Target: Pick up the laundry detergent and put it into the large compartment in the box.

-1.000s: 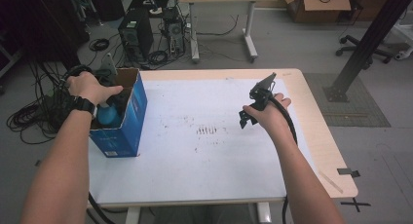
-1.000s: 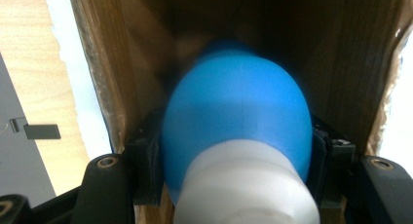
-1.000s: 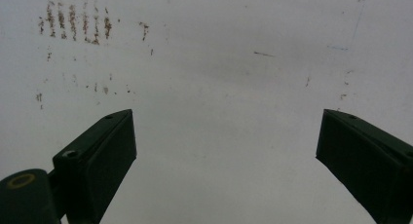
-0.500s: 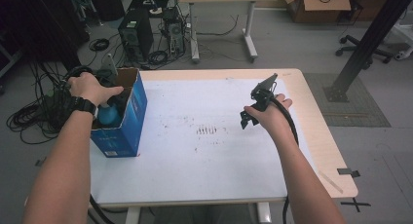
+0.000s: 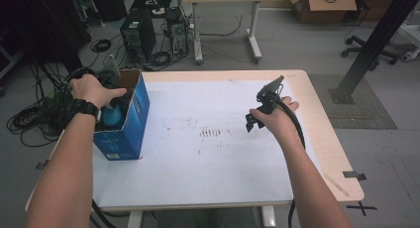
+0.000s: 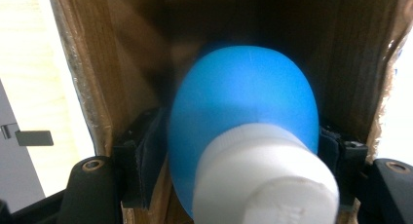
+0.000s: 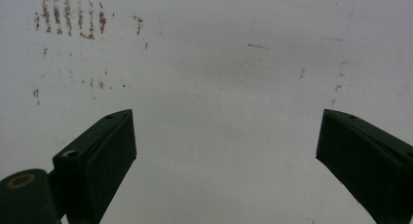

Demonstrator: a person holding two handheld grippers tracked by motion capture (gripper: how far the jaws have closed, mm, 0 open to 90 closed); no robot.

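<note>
The counter (image 5: 208, 173) carries a white, scuffed sheet, with a blue cardboard box (image 5: 126, 124) standing open at its left edge. Inside the box sits a blue bottle (image 6: 243, 112) with a white cap (image 6: 263, 180), its rounded body seen in the high view just below the person's left hand (image 5: 91, 89). The left tool (image 6: 234, 156) reaches down into the box and its jaws sit against either side of the bottle's body, pinching it; how firm the contact is remains hard to judge, since the close view is blurred. The right tool (image 7: 226, 151) hovers over bare counter to the right, jaws spread wide with nothing between them.

The step in hand appears to be lifting the bottle out of the box. Doing it well likely means keeping the squeeze even on the smooth curved body, drawing straight up along the box's walls so the cap clears the flaps, and keeping the box from tipping.

Compared with the earlier frames, the left hand stays at the box and the right hand holds nearly the same place; little has shifted.
</note>
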